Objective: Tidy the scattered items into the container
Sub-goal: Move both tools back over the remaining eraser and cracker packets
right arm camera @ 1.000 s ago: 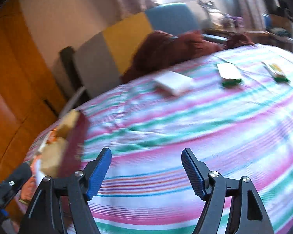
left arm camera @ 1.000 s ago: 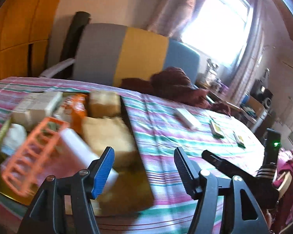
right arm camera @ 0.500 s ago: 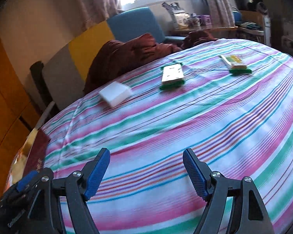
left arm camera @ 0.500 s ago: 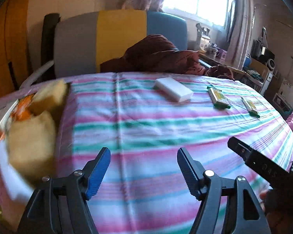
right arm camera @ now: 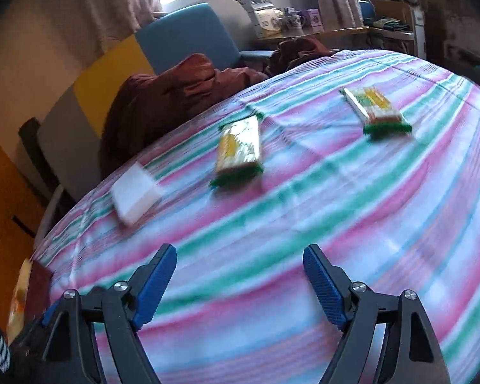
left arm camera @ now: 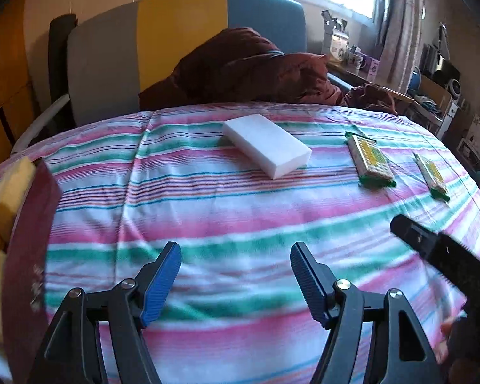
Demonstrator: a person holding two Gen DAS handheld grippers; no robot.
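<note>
White sponge block point(left arm camera: 267, 145) and two green packets point(left arm camera: 370, 162) point(left arm camera: 431, 176) are lying uncollected; both claws point(left arm camera: 235, 283) point(right arm camera: 240, 283) are gaping empty (container point(left arm camera: 28, 243) at left partly filled).

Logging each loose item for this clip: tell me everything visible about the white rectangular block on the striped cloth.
The white rectangular block is a plain, matte, foam-like slab with no label and crisp edges. It lies flat on the pink, green and white striped cloth, its long side running diagonally, away from the dark red container at the left. Two green-edged packets lie to its right, apart from it. Nothing but the cloth touches it; both tongs are open and short of it. The right wrist view shows it blurred.
</note>
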